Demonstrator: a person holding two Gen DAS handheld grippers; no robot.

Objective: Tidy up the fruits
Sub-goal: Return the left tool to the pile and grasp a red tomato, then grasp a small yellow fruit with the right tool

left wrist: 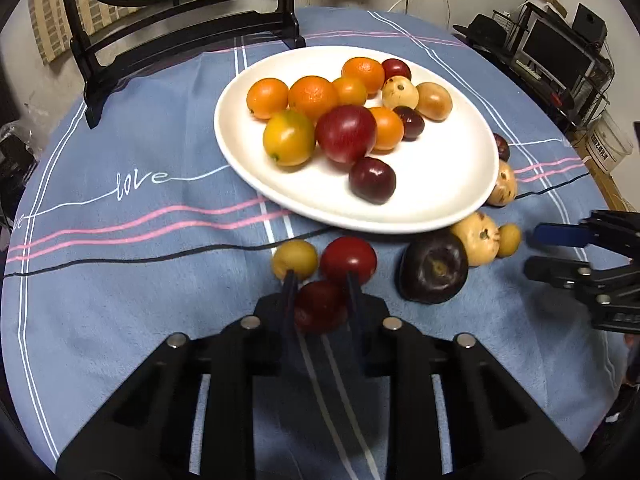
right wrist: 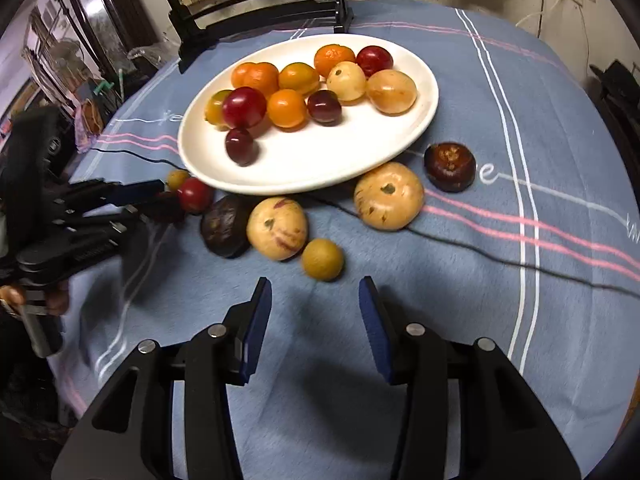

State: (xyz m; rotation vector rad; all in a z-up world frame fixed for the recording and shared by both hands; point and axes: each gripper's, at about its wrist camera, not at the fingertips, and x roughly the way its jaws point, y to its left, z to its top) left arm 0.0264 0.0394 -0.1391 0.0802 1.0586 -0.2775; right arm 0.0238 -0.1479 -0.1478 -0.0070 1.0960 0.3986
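A blue cloth (left wrist: 120, 280) with pink, white and black stripes covers the desk, and a white plate (left wrist: 420, 184) in the middle of it serves as the landmark. On the plate lie oranges, red and dark plums and pale tan fruits, heaped toward its far side.

The left gripper (left wrist: 320, 280) is just off the plate's near rim, its jaws drawn in narrow on a dark red fruit (left wrist: 320, 308) that sits between the two fingers and touches both. Beside it, closer to the plate, lie a brighter red fruit (left wrist: 348, 260) and a small yellow fruit (left wrist: 294, 258); the fingers cover part of each.

The right gripper (right wrist: 316, 304) hangs near the plate's near rim too, its jaws part open with blue pads (right wrist: 256, 332) and nothing between them. A small round yellow-brown fruit (right wrist: 322, 259) lies just beyond the fingertips, apart from them.

Along the same rim lie a dark purple fruit (right wrist: 226, 226), a tan fruit with red streaks (right wrist: 276, 228), a larger tan fruit (right wrist: 388, 196) and a dark brown one (right wrist: 450, 166). In the left wrist view the plate hides much of the last two. In the right wrist view the gripped fruit is dark and hard to make out.
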